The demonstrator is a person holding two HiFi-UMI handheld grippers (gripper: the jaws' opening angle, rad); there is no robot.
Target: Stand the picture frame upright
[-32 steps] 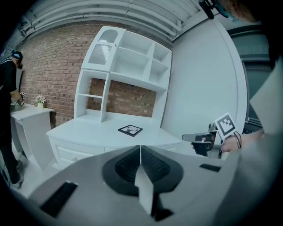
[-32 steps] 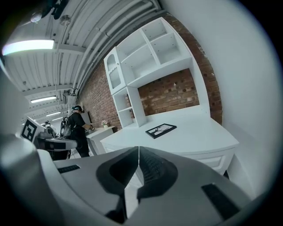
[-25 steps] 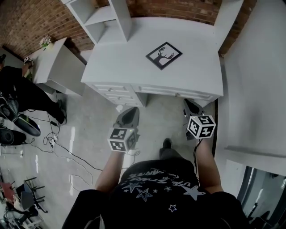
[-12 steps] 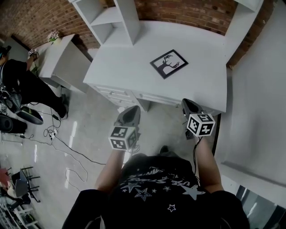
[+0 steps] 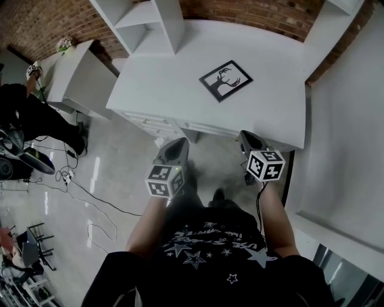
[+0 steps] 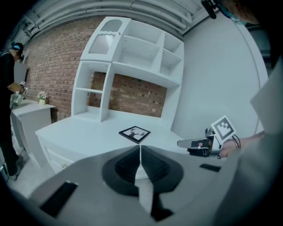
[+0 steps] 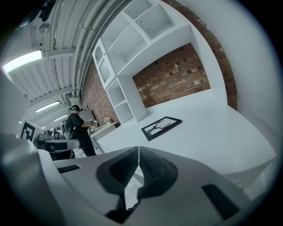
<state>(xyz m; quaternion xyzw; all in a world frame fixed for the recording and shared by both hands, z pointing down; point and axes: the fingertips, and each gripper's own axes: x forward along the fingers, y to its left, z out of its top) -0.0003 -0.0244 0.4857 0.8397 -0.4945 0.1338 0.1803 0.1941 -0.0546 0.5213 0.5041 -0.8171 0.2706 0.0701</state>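
A black picture frame [image 5: 225, 80] with a deer silhouette lies flat on the white desk [image 5: 180, 90], towards its back middle. It also shows in the left gripper view as the frame [image 6: 134, 133] and in the right gripper view as the frame [image 7: 161, 127]. My left gripper [image 5: 178, 147] hangs shut in front of the desk's front edge, with nothing in it. My right gripper [image 5: 247, 139] is shut and empty too, just short of the desk's front right edge. Both are well apart from the frame.
White shelf units [image 5: 144, 24] rise at the desk's back against a brick wall [image 5: 252, 12]. A white wall [image 5: 348, 120] bounds the right. A second white desk [image 5: 75, 75] stands left, with a person [image 5: 30, 117] beside it. Cables [image 5: 90, 204] lie on the floor.
The view has shifted slightly, so the desk and frame sit a little lower. Both grippers have edged towards the desk's front edge. Jaws stay shut.
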